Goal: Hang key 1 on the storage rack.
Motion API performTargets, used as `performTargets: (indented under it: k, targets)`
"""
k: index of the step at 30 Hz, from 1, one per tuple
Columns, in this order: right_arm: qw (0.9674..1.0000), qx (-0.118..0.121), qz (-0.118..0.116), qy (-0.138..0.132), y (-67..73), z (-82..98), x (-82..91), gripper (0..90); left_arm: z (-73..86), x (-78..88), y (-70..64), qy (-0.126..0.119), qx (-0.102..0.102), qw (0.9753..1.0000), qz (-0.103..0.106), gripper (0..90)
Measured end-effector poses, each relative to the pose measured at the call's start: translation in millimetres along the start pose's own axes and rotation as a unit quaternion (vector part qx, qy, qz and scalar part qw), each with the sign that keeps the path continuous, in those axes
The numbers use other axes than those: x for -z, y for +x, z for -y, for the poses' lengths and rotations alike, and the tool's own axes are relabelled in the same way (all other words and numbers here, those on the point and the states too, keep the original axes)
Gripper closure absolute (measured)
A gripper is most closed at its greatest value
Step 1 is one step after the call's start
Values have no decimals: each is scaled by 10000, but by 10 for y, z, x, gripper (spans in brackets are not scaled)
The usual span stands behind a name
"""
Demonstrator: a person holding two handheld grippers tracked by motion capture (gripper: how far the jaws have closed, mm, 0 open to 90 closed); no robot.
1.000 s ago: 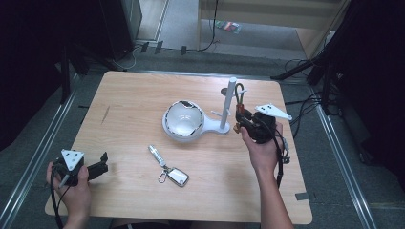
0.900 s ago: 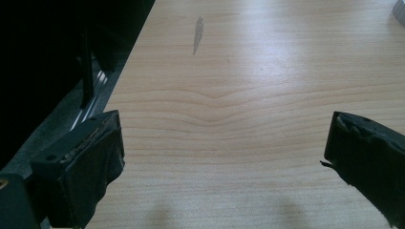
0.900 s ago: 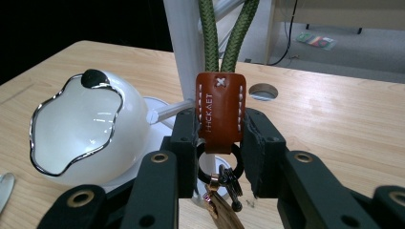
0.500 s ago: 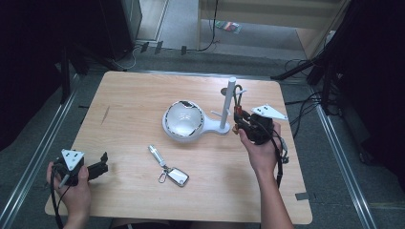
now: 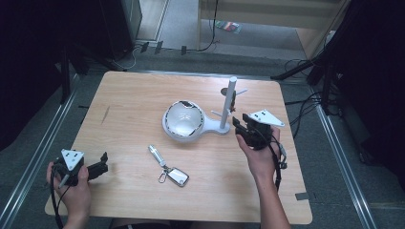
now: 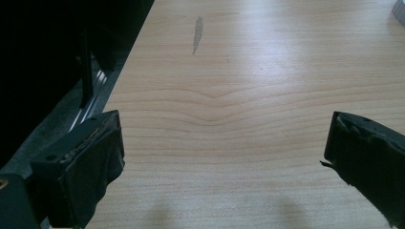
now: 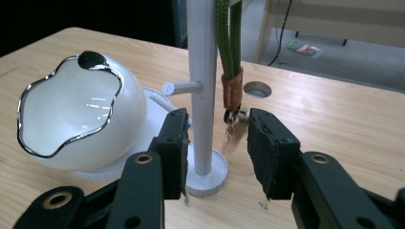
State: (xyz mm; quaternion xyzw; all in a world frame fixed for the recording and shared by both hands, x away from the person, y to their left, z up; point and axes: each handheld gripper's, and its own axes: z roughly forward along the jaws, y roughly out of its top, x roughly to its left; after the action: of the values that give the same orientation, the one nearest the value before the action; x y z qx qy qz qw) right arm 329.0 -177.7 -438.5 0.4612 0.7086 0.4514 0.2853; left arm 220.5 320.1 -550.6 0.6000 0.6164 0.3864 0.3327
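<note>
A white stand with a post and pegs (image 5: 229,102) (image 7: 203,86) rises beside a white bowl with a chrome rim (image 5: 183,119) (image 7: 79,112). From one peg hangs a green lanyard with a brown leather tab and keys (image 7: 231,71) (image 5: 233,101). My right gripper (image 5: 243,128) (image 7: 217,143) is open just right of the post, its jaws on either side of the post's base and nothing between the pads. A second key set with a silver fob (image 5: 169,169) lies on the table in front of the bowl. My left gripper (image 5: 98,164) (image 6: 222,162) rests open at the table's front left corner.
The wooden table (image 5: 143,100) (image 6: 248,76) has a cable hole (image 5: 224,90) (image 7: 257,88) behind the stand. Dark floor, metal rails and cables surround it. A dark streak (image 6: 197,33) marks the left part of the table.
My right gripper has drawn back toward the person and slightly down from the stand's post, leaving the lanyard on its peg. The left gripper has stayed put.
</note>
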Motion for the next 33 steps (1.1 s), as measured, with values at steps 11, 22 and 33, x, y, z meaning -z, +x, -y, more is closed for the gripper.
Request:
performTargets:
  k: [11, 22, 33]
  targets:
    - [9975, 297, -202, 608, 225, 90, 69, 636, 0, 0, 0, 3, 9, 10000, 7, 0]
    - [9893, 572, -553, 1226, 515, 156, 73, 601, -1, -2, -2, 6, -12, 10000, 7, 0]
    - [9796, 758, -874, 1640, 730, 286, -30, 548, 0, -1, -1, 0, -13, 10000, 18, 0]
